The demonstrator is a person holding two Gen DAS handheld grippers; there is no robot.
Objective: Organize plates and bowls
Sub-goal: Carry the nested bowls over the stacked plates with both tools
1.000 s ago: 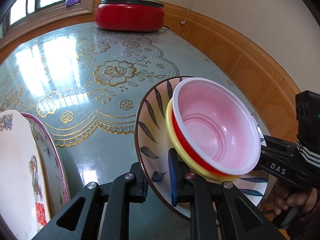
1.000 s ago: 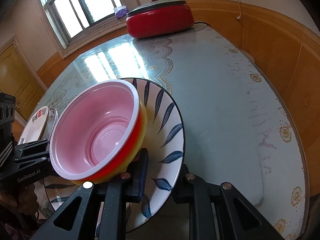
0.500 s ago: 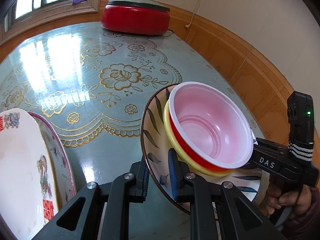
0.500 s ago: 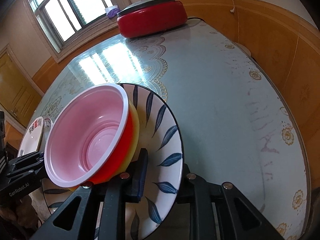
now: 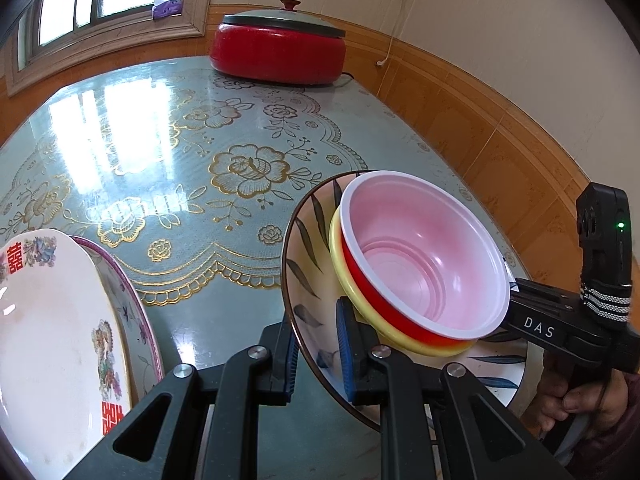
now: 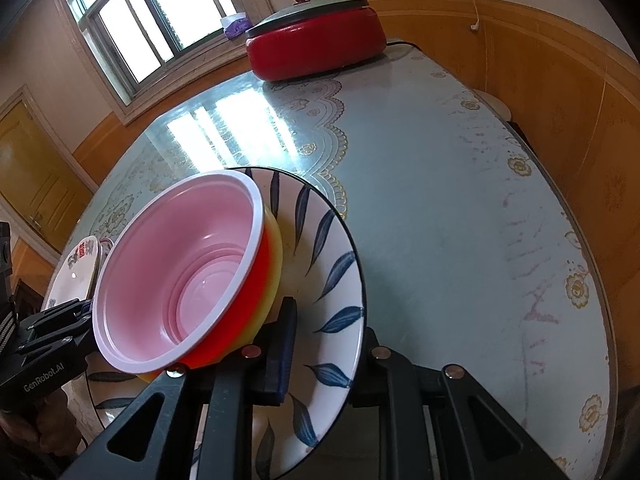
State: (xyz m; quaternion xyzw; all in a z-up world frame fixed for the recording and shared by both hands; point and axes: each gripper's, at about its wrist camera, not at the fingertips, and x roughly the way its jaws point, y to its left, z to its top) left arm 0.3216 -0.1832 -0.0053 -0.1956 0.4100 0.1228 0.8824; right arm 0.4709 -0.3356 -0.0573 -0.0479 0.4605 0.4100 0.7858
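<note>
I see the glossy teal table (image 5: 168,168) with gold flowers spread under both cameras. Above it I hold the leaf-patterned plate (image 6: 332,256) tilted, lifted clear of the tabletop. My left gripper (image 5: 316,344) has its fingers nearly together, clamped on the plate's near rim; my right gripper (image 6: 324,344) pinches the opposite rim the same way. Inside the plate sit the nested bowls: a red bowl with a pink interior (image 5: 424,256) in a yellow bowl (image 5: 340,256). Two floral plates (image 5: 52,320) lie stacked at the left. A red lidded pan (image 5: 280,48) stands at the far edge.
</note>
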